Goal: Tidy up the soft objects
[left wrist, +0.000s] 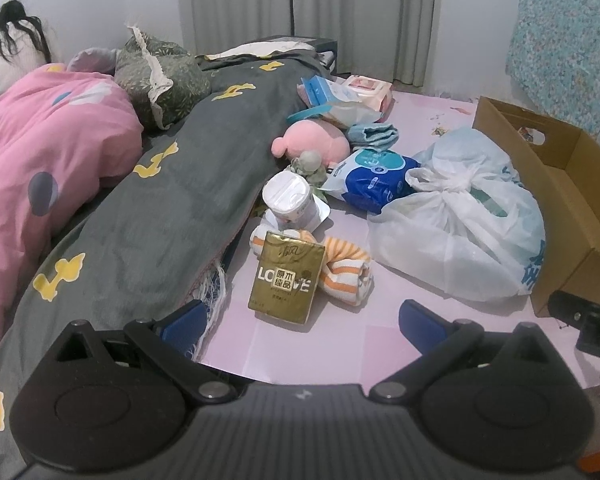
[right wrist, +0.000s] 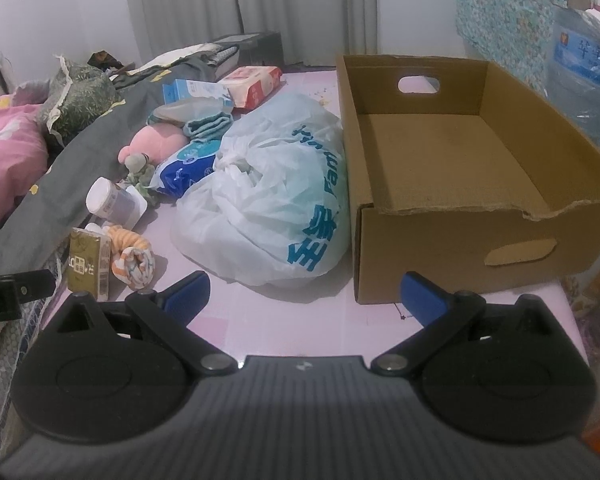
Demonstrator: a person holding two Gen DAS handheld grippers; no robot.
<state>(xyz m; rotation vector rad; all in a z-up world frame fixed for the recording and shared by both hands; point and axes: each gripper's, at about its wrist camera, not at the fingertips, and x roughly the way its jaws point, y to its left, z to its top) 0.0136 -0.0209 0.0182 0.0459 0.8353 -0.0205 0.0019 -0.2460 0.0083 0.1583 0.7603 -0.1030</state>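
Observation:
On the pink mat lie a gold tissue pack (left wrist: 286,278) (right wrist: 89,266), an orange-striped rolled cloth (left wrist: 342,270) (right wrist: 134,258), a pink plush toy (left wrist: 314,142) (right wrist: 156,140), a folded teal towel (left wrist: 374,134) (right wrist: 206,124), a blue-white soft pack (left wrist: 374,178) (right wrist: 184,166) and a tied white plastic bag (left wrist: 460,220) (right wrist: 272,196). An empty cardboard box (right wrist: 460,168) (left wrist: 560,184) stands to the right. My left gripper (left wrist: 300,326) is open just short of the tissue pack. My right gripper (right wrist: 304,296) is open in front of the bag and box.
A grey blanket (left wrist: 204,168) and a pink quilt (left wrist: 40,152) cover the bed at left, with a leafy pillow (left wrist: 160,76). A white canister (left wrist: 286,200) (right wrist: 110,202) lies on its side. Wipes packs (right wrist: 252,84) sit at the back near grey curtains (left wrist: 308,12).

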